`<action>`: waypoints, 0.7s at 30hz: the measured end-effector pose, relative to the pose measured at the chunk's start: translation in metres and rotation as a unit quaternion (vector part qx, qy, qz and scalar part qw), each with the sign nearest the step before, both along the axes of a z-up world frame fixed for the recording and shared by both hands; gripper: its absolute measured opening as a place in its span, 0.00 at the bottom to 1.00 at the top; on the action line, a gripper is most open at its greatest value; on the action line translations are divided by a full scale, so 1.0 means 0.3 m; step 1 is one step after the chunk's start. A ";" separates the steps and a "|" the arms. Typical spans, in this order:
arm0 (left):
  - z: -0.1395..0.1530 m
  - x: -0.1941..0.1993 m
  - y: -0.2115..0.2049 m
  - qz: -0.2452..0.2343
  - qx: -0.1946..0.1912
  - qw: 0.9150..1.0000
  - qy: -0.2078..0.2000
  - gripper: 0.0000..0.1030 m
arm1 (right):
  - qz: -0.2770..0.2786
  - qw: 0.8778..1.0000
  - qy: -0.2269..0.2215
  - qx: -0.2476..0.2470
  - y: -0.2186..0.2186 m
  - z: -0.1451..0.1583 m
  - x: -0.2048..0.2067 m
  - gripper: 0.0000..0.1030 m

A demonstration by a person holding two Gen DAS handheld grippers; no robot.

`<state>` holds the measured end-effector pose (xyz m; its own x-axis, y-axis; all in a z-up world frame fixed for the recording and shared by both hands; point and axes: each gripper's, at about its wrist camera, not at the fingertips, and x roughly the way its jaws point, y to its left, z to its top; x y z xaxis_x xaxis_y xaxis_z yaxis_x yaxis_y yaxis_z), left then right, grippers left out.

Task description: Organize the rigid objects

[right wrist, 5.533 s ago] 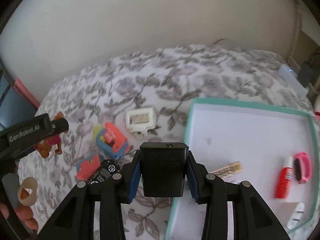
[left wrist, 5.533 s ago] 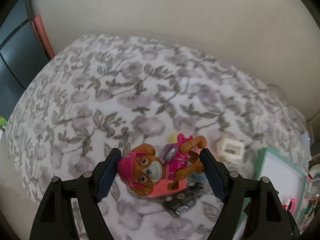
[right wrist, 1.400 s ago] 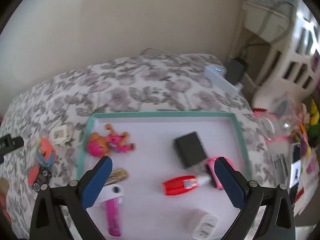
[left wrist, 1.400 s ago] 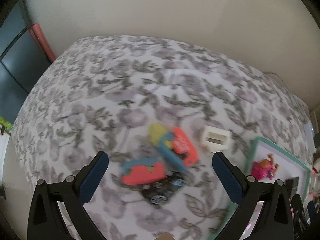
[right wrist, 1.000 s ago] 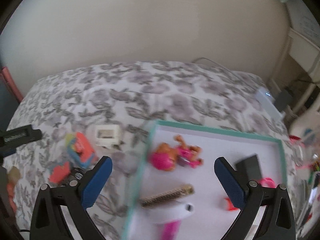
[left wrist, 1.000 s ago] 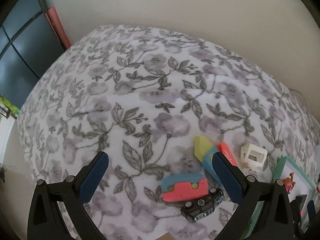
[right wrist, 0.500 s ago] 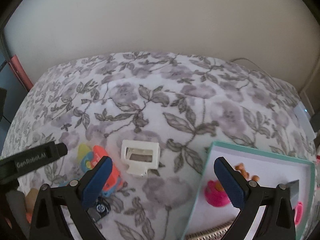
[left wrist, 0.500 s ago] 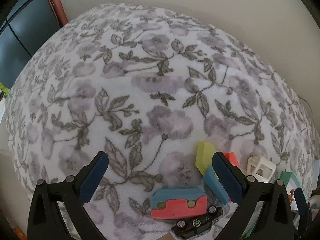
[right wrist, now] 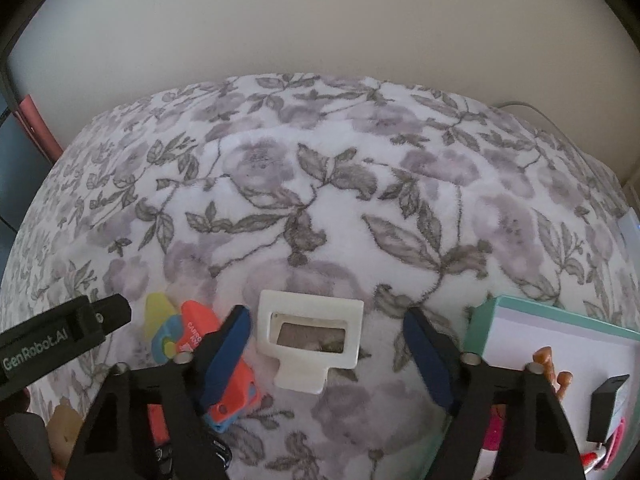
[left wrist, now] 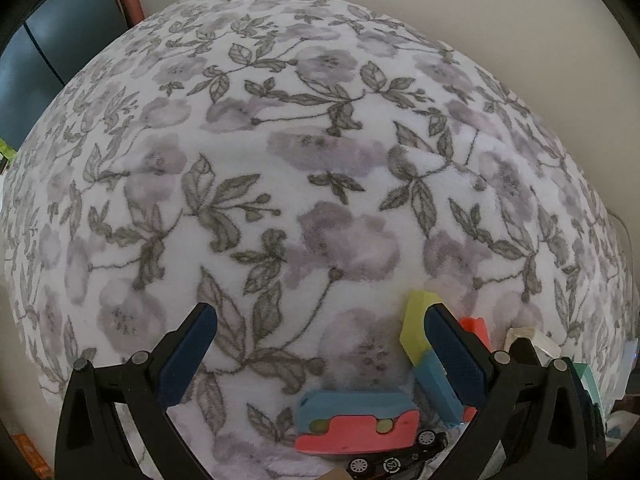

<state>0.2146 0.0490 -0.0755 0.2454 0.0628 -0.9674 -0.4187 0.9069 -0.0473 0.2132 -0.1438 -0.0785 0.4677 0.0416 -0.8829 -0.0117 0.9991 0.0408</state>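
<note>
Claws: two | right claw [right wrist: 326, 352] closing around one white frame [right wrist: 310, 340] (untouched) | left claw [left wrist: 320, 350] spread

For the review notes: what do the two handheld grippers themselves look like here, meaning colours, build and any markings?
Both are alike: the left gripper and right gripper each have two black plastic arms with triangular cut-outs and silver pivot pins, tipped with dark blue textured pads. The right wrist view also shows the left gripper's black body, printed "GenRobot.AI" in white. No cables or sleeves are visible.

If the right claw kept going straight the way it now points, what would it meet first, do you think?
Most likely the white plastic frame on the floral blanket: it lies between the right claw's closing jaws, untouched. Depth is hard to judge.
</note>
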 end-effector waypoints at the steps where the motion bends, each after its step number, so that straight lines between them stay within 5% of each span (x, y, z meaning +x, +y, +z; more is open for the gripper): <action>1: -0.001 0.003 -0.003 -0.001 -0.002 1.000 0.000 1.00 | 0.000 1.000 0.001 0.001 -0.001 -0.002 0.001 0.69; 6: -0.007 0.019 -0.027 -0.011 -0.013 1.000 -0.001 1.00 | -0.001 1.000 0.003 0.012 -0.003 -0.008 0.002 0.52; 21: -0.057 0.070 -0.127 -0.049 -0.035 0.998 0.008 1.00 | -0.026 0.999 -0.004 0.022 -0.060 -0.006 -0.055 0.52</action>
